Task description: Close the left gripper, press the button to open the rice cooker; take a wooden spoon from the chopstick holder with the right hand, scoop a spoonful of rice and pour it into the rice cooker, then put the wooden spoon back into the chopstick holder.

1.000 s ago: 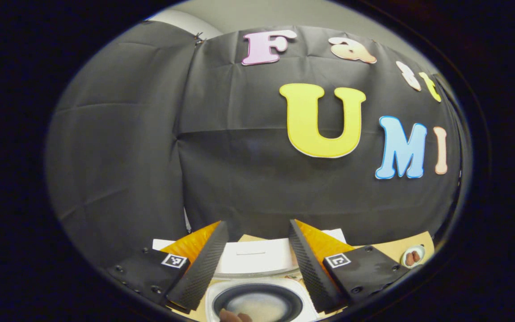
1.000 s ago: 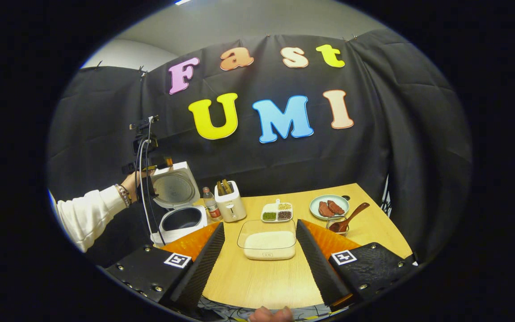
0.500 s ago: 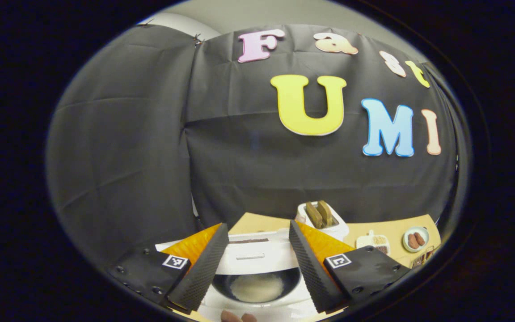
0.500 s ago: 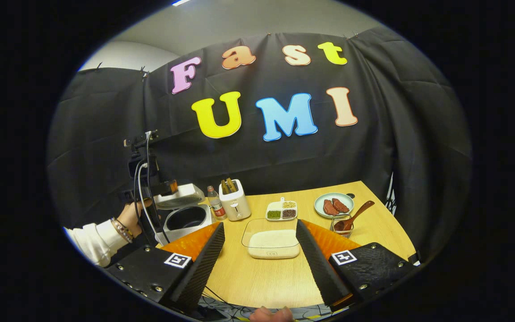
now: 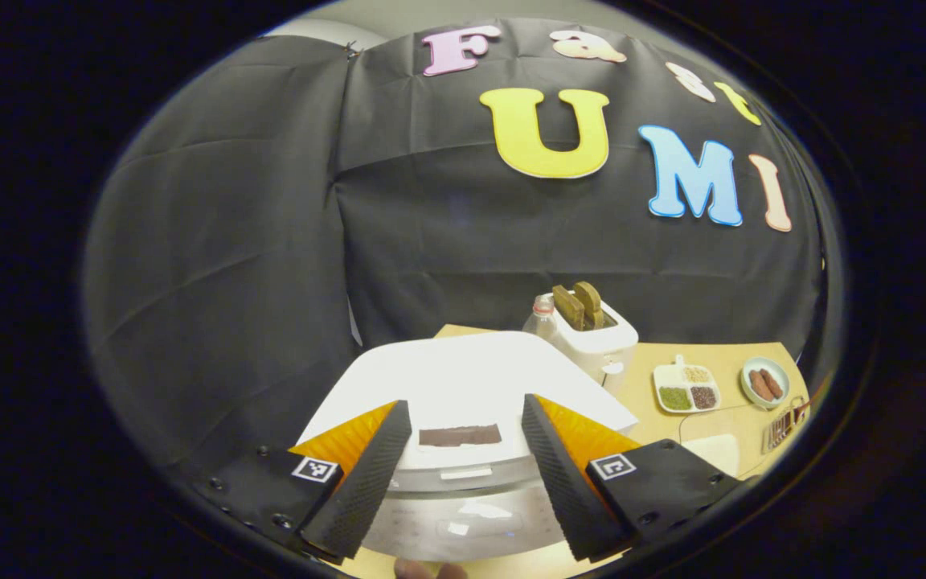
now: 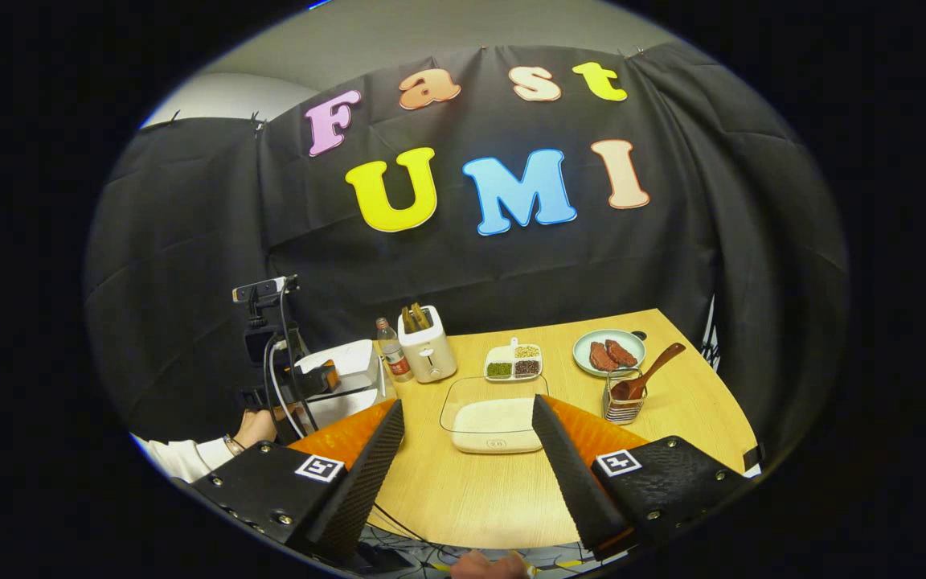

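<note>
The white rice cooker [image 5: 463, 386] sits at the left end of the table [image 6: 511, 498], and its lid is down. In the left gripper view the left tongs [image 5: 463, 474] hang just above the front of the rice cooker. Their two fingers are spread apart and grip nothing. A dark strip on the cooker's lid shows in the gap between them.

Right of the rice cooker stands a small bottle [image 6: 391, 349], and next to it a white toaster [image 6: 428, 354] with two brown slices poking out of the top. Farther right from the rice cooker lies a little white tray [image 6: 515, 363] with green, pale and dark grains in its parts. Past that is a round plate [image 6: 609, 352] with brown pieces of food on it.

In the right gripper view the right tongs [image 6: 467, 474] are over the near edge of the table, well apart from the rice cooker. They are spread wide too, with nothing in them. Seen between their fingers is a clear box of rice [image 6: 495, 418], which lies to the right of the rice cooker and nearer the front.

The chopstick holder [image 6: 622, 402] is a small wire basket far to the right of the rice cooker, just in front of the plate. The wooden spoon [image 6: 646, 378] stands in it, leaning with its handle up and to the right.

Left of the rice cooker, a hand [image 6: 258, 422] with a white sleeve holds the other tongs, with wires running up to a small camera on top.
</note>
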The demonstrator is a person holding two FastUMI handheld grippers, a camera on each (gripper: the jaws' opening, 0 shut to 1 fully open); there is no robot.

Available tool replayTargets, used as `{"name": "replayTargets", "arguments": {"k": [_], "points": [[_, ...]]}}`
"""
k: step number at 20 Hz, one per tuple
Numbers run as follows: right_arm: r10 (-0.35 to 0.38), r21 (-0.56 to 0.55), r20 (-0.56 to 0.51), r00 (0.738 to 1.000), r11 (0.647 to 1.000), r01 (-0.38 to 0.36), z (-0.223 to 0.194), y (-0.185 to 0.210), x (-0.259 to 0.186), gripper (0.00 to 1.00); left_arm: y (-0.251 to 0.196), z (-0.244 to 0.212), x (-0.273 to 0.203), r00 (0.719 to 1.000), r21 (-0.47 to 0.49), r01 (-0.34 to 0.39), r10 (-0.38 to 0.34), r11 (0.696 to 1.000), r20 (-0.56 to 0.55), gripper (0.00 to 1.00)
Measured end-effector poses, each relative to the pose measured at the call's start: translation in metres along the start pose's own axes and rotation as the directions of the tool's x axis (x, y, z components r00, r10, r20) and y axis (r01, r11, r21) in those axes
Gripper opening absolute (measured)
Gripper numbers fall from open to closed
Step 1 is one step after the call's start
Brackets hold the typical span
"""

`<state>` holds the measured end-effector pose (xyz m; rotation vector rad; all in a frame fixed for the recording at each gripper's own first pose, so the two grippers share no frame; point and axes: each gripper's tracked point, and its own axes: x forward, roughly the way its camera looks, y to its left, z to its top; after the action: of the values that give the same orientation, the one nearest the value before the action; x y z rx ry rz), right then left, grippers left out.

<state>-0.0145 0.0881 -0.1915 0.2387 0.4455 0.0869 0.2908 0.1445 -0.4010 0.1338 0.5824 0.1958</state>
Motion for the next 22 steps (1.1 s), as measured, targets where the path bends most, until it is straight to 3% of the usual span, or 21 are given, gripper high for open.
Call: {"name": "replayTargets", "arguments": {"k": [4,5,12,15,17,22], "points": [[0.005,0.006,-0.013,1.000,1.000,-0.005,-0.004,0.003,0.006,0.98,0.000,-0.042,0.012,0.996,-0.021,-0.004,0.002,1.000,-0.088,0.99],[0.000,0.002,-0.017,1.000,1.000,0.000,-0.005,0.001,0.008,0.98,0.001,-0.039,0.010,0.999,-0.008,-0.005,0.004,1.000,-0.044,1.00],[-0.001,0.029,-0.009,1.000,1.000,0.002,-0.002,-0.001,0.014,0.98,0.001,-0.041,0.007,0.998,-0.031,0.016,-0.018,0.999,-0.063,0.99],[-0.006,0.036,0.013,1.000,0.999,0.006,0.006,-0.003,0.013,0.98,0.016,-0.033,-0.009,0.999,0.002,-0.011,0.011,1.000,-0.050,1.00],[-0.018,0.022,0.020,1.000,1.000,0.017,0.008,-0.008,0.012,0.98,0.011,-0.015,-0.039,1.000,-0.007,0.026,-0.026,1.000,-0.008,0.98],[-0.069,-0.007,0.055,0.996,0.998,0.069,0.024,-0.036,0.002,0.98,-0.034,0.006,-0.142,0.968,-0.075,0.247,-0.243,0.966,0.067,0.99]]}}
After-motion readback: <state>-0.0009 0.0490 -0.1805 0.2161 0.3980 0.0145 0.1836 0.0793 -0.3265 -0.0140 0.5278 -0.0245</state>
